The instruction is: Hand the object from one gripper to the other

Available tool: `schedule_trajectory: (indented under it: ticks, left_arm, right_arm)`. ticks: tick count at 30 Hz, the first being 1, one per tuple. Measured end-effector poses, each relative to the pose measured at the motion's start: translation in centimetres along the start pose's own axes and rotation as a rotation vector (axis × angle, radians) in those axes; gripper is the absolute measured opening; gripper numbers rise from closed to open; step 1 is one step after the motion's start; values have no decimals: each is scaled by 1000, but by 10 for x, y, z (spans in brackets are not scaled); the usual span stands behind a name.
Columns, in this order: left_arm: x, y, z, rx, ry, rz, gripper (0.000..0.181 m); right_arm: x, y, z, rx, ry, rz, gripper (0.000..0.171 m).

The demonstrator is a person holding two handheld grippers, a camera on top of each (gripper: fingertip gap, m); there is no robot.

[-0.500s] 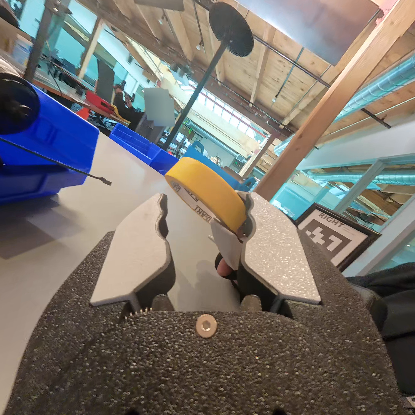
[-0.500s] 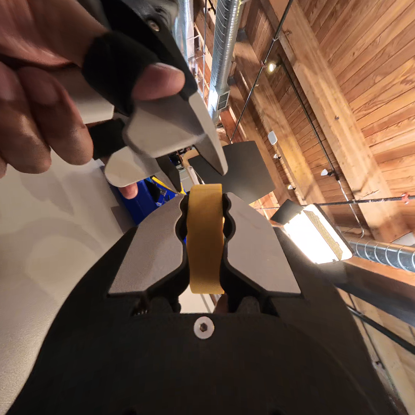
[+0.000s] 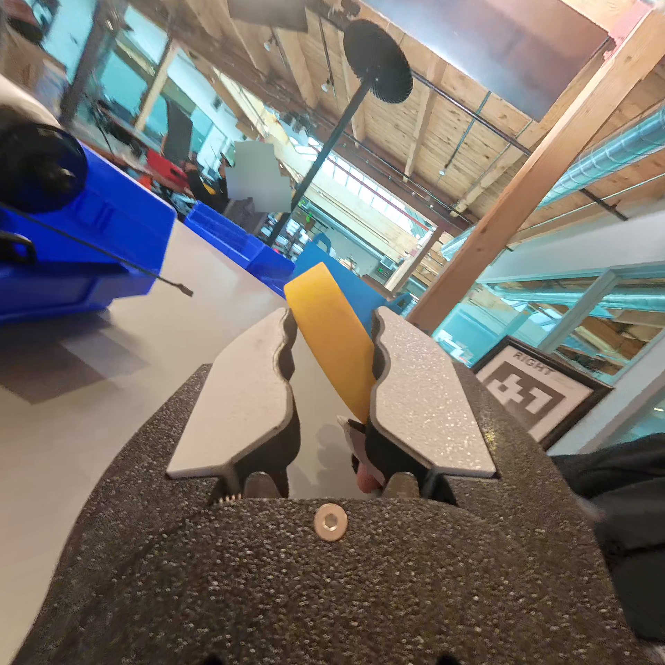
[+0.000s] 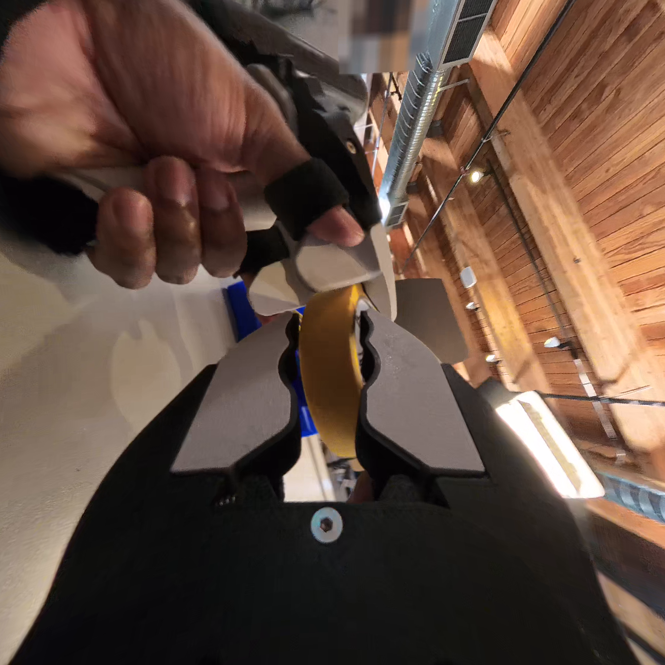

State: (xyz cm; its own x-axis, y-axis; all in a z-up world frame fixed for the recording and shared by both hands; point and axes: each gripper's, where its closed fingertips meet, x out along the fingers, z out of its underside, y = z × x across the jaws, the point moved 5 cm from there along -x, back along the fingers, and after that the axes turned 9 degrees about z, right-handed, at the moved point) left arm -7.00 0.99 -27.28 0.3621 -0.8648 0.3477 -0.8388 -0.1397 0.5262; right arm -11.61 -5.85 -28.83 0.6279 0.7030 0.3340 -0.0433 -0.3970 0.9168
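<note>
Between the fingers of the left claw [image 3: 331, 311], seen from its own wrist, stands the yellow tape roll [image 3: 333, 345]. It is set edge-on and slanted. Its upper rim meets the tip of the claw's left finger, and its lower flank lies along the inner face of the right finger. The roll thus bears on both fingers, and the left claw reads as clenched on it. Behind the roll, low in the gap, a fingertip [image 3: 365, 480] of the person and a grey finger of the other claw show.

Ahead of the left claw and to its left lies a grey table [image 3: 201, 345] bearing blue bins [image 3: 118, 230]. To its right a framed marker board [image 3: 532, 392] with a black-and-white pattern leans near a wooden post [image 3: 539, 180].

From the right wrist, the same roll sits lengthwise between the fingers of the right claw [image 4: 325, 316]. It touches the right finger, while a thin slit with blue behind it shows along the left finger. Whether this claw grips or has let go cannot be told. Just beyond its fingertips the left claw's pale fingers close over the far rim of the roll. A hand [image 4: 162, 151] wearing black finger straps holds that claw's handle. Farther off are a plank ceiling [image 4: 593, 180], a metal duct [image 4: 414, 129] and a lit lamp panel [image 4: 547, 442].
</note>
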Motion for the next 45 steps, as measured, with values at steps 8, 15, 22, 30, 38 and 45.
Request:
schedule_trajectory:
  ticks: [8, 15, 22, 30, 38, 45]
  left_arm:
    - [-21, -5, -22, 165, 149, -149, 31]
    - [-5, 19, -13, 464, 22, -142, 31]
    - [20, 43, 23, 837, -227, -93, 31]
    - [18, 43, 10, 692, -113, -72, 66]
    - [26, 40, 26, 674, -233, -45, 66]
    - [27, 41, 28, 743, -240, -80, 58]
  right_arm:
    - [0, 40, 31, 764, -15, -80, 47]
    - [4, 48, 61, 978, -130, -52, 41]
    - [5, 38, 50, 601, -169, 29, 21]
    - [4, 52, 69, 738, -250, 110, 10]
    - [-2, 65, 100, 1153, -296, 141, 10]
    - [0, 61, 98, 1239, -275, 89, 10]
